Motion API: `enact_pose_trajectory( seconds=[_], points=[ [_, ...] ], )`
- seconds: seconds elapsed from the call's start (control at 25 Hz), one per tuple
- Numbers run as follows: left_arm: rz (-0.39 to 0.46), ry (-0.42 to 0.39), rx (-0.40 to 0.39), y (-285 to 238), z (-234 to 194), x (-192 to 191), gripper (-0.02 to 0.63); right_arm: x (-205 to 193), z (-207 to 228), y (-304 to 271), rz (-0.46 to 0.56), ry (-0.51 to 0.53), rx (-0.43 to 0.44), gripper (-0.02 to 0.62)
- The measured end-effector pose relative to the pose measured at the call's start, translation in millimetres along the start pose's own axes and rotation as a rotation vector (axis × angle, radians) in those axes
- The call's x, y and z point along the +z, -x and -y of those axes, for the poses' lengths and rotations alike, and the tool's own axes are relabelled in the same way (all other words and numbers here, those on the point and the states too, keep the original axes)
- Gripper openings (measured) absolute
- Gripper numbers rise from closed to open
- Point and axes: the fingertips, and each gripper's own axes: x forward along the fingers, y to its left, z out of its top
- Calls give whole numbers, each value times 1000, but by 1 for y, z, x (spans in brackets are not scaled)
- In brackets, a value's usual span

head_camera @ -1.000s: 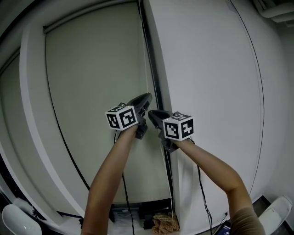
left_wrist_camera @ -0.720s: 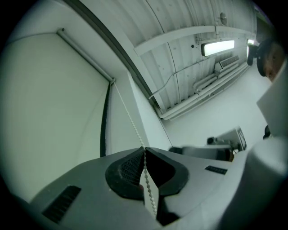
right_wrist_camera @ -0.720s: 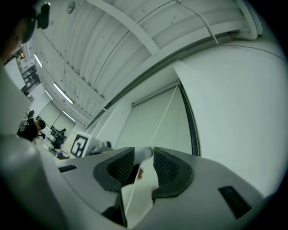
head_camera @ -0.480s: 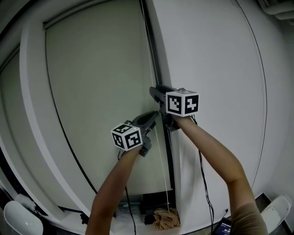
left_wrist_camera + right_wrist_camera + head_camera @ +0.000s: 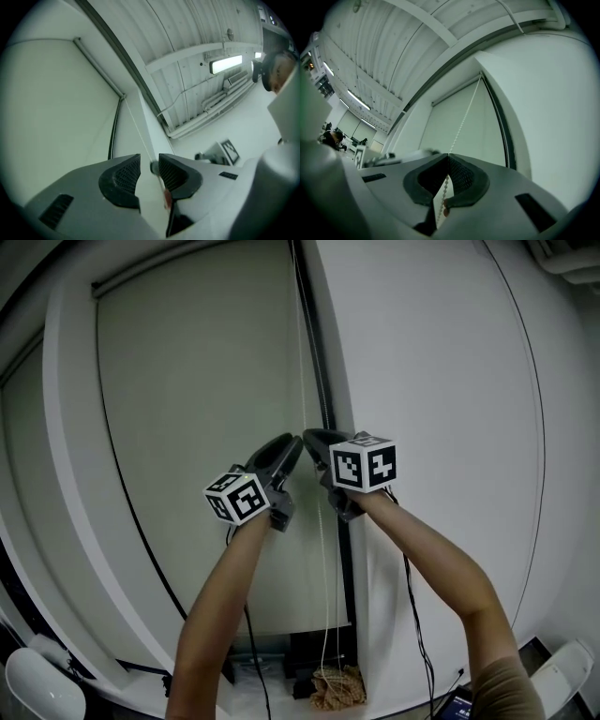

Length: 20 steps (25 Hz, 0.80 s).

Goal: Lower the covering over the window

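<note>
A pale roller blind (image 5: 197,409) covers the window, with its white bead chain (image 5: 302,352) hanging along its right edge. My right gripper (image 5: 314,437) has just closed and is shut on the chain (image 5: 464,122), which runs down between its pads (image 5: 461,176). My left gripper (image 5: 291,442) is right beside it on the left. Its jaws have just been opening and stand apart (image 5: 150,161). The chain (image 5: 138,131) passes through the gap and the pads (image 5: 124,176) do not press on it.
A dark frame post (image 5: 323,381) runs down just right of the chain, next to a white wall (image 5: 441,381). A black cable (image 5: 122,502) crosses the blind's left side. Another cable (image 5: 414,634) hangs on the wall. A tan bundle (image 5: 337,690) lies on the floor below.
Half a second ago the left gripper was lower on the chain and shut. It has since risen beside the right one and opened. The right gripper has dipped slightly and closed on the chain.
</note>
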Motion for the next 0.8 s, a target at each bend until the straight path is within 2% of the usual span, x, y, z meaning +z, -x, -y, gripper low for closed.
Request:
enact_pose_trajectory(
  seconds=[0.08,0.2,0.28,0.32,0.44,0.52,0.56,0.64,0.8],
  points=[
    [2,13,12,-19,-7,18,115,-16,-8,8,-25,5,18,11],
    [-85,9,8,-41,-12,20,114,-25,-15,13,-28,-7,25,11],
    [-131,18,9,-45,-11,16,57,-24,-15,14,-32,-14,25,11],
    [-132,33,6,-45,-8,15,32,-24,-15,15,-40,-14,26,11],
    [-111,57,-9,-42,5,14,21,-25,-13,27,-32,29,10,12],
    [-99,55,-23,-38,14,11,20,-16,-14,47,34,59,-8,21],
    [-98,52,-30,-35,19,9,20,-7,-13,56,72,56,-14,50],
    [-107,40,-42,-28,29,3,20,14,-4,62,124,26,-32,60],
    [-129,52,-52,-5,41,-23,20,39,13,30,121,-78,-20,60]
  ],
)
